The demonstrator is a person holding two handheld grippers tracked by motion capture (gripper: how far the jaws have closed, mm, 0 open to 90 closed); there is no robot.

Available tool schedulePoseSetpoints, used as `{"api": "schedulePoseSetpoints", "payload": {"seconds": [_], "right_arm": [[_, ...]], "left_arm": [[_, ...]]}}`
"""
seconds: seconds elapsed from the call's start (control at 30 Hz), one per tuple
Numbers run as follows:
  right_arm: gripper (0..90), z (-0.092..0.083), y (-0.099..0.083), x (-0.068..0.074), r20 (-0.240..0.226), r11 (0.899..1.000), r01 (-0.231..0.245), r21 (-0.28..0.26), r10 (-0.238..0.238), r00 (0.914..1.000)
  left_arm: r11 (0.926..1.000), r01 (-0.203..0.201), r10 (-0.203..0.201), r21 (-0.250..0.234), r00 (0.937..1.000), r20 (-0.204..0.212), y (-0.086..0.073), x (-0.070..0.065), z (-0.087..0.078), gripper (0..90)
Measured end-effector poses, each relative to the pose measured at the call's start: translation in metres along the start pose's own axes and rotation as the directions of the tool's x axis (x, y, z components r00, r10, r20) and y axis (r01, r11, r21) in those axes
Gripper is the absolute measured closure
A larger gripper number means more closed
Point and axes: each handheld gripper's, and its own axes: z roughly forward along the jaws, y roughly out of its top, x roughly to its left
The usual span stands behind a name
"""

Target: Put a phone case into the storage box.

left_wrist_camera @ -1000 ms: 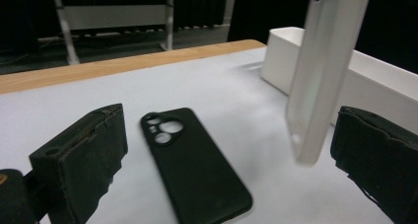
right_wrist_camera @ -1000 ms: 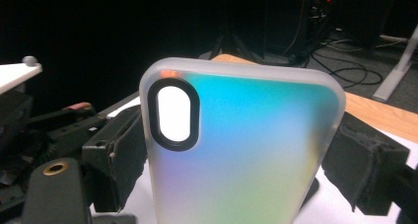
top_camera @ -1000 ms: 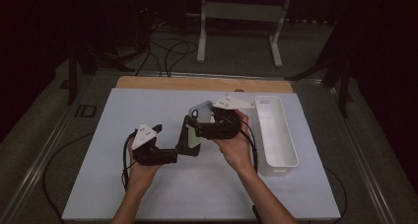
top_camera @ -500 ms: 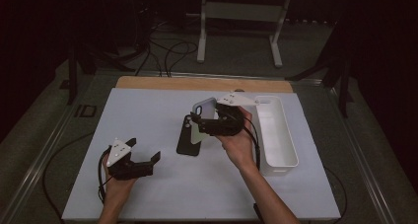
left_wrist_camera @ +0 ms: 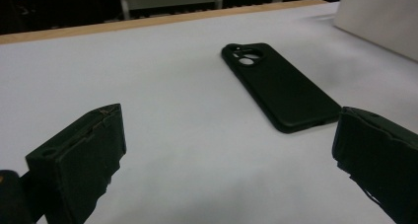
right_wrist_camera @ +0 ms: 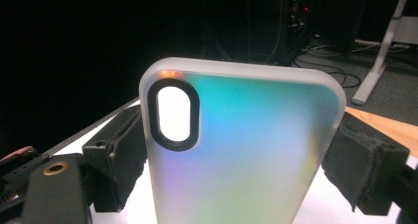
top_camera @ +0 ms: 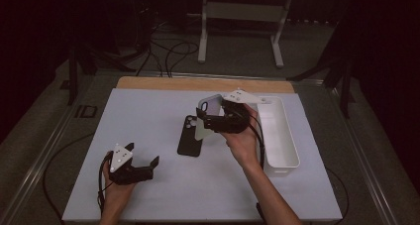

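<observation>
The white table (top_camera: 148, 111) now has the black phone case (top_camera: 189, 141) lying alone. The left gripper (top_camera: 143, 169) has pulled back, jaws spread wide. The right gripper (top_camera: 208, 118) pinches the frosted case (right_wrist_camera: 241, 145) up high, ready for the white bin (top_camera: 289, 150).

Lab or studio: white table (top_camera: 148, 116), floor cables (top_camera: 168, 51), metal stand (top_camera: 242, 17) (dark surroundings).
</observation>
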Motion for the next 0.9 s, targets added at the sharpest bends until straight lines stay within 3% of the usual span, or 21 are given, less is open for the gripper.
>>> {"api": "schedulePoseSetpoints", "payload": {"seconds": [0.17, 0.9], "right_arm": [[16.9, -0.001, 0.002, -0.006, 0.016, 1.0, -0.003, -0.003, 0.003, 0.9999], [16.8, -0.008, 0.009, -0.024, 0.059, 1.0, -0.021, -0.023, 0.023, 0.998]], "left_arm": [[0.9998, 0.022, -0.022, -0.001, 0.9997, -0.012, -0.001, 0.003, 0.001, 0.3], [0.9999, 0.01, -0.01, -0.001, 0.9998, -0.016, -0.001, -0.003, 0.002, 0.3]]}}
